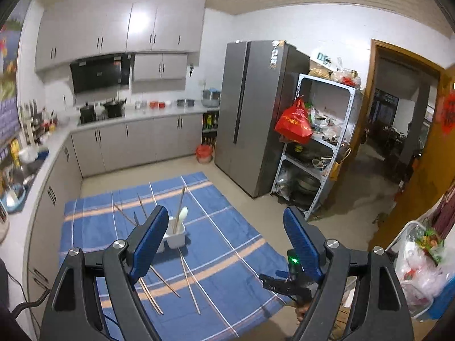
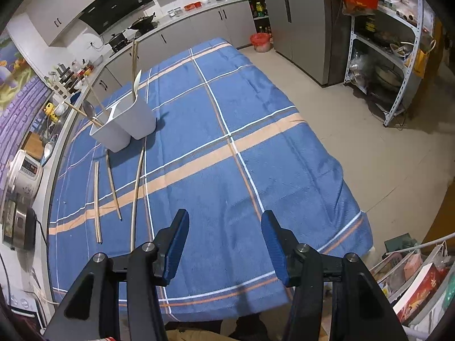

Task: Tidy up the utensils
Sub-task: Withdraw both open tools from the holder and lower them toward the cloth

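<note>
Both grippers hang above the blue checked cloth [image 2: 256, 147] that covers the surface. The right gripper [image 2: 224, 244] has its fingers parted with nothing between them; the left gripper [image 1: 224, 241] stands wider, also empty.

Nearest lie the loose chopsticks [image 2: 113, 187]: several thin sticks flat on the cloth, just in front of the white holder [image 2: 125, 125]. Judged light, stiff and smooth, so likely to roll or slip out of a loose pinch. Best taken near mid-length, fingers across the stick, pressed down slightly into the soft cloth to get under it. A pair lying together at the left could be pinched as one.

Further off, the holder has two compartments and looks like light plastic; it may tip or slide if bumped on the way in. It already contains upright chopsticks, a white spoon [image 2: 136, 83] and a dark metal spoon [image 2: 89, 110].

Hard to make out: the exact count of loose sticks, since the left gripper's finger covers some ends in its own view; the inside of the holder; and the near edge of the cloth, cut off by the gripper bodies.
</note>
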`<state>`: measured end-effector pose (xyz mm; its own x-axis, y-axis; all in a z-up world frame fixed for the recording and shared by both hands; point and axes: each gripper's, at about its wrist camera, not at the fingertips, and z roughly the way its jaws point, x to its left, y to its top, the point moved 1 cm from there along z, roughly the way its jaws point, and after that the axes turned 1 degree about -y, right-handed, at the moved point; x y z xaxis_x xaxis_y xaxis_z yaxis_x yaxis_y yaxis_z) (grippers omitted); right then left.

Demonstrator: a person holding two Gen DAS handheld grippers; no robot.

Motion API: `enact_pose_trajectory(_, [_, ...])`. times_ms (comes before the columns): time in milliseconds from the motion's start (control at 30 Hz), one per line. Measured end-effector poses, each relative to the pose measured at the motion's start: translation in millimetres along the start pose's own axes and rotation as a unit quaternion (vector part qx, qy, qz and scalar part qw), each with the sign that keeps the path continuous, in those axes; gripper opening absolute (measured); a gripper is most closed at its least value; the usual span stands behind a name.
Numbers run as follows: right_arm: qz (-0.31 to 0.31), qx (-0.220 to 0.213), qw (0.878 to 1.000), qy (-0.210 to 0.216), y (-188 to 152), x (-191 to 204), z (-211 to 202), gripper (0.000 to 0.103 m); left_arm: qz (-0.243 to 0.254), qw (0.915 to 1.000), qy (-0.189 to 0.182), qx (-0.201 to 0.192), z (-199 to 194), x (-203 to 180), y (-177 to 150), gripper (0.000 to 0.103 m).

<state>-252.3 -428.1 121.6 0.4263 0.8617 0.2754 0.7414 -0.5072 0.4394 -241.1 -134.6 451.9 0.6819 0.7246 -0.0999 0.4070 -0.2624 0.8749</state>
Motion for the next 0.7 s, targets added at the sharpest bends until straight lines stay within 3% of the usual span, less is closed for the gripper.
enact_pose_trajectory(133, [-0.005, -0.003, 1.0, 0.003, -5.2, 3.4, -2.3, 0.057, 0.022, 0.9997, 0.009, 0.009, -8.2, -3.5, -6.5, 0.082])
enact_pose_trajectory(300, [-0.007, -0.002, 1.0, 0.015, -11.4, 7.2, 1.1, 0.057, -0.021, 0.9984, 0.039, 0.035, -11.8, 13.2, -11.2, 0.082])
enact_pose_trajectory(500, [-0.006, -0.003, 0.999, 0.034, -13.9, 11.7, 5.6, 0.057, -0.006, 0.9978, 0.059, 0.027, -25.0, 6.5, -16.8, 0.082])
enact_pose_trajectory(533, [-0.007, -0.004, 0.999, 0.037, -13.9, 13.0, 5.6, 0.057, -0.003, 0.9978, 0.057, 0.032, -25.0, 4.9, -17.3, 0.082])
enact_pose_trajectory(633, [-0.02, -0.012, 0.999, 0.04, -14.2, 20.2, 6.6, 0.058, -0.021, 0.9988, 0.001, 0.044, -26.8, 15.3, -20.2, 0.083])
enact_pose_trajectory(700, [-0.032, -0.015, 0.998, 0.042, -15.4, 27.2, 11.3, 0.059, -0.04, 0.9985, 0.007, 0.036, -22.3, 33.7, -31.4, 0.088])
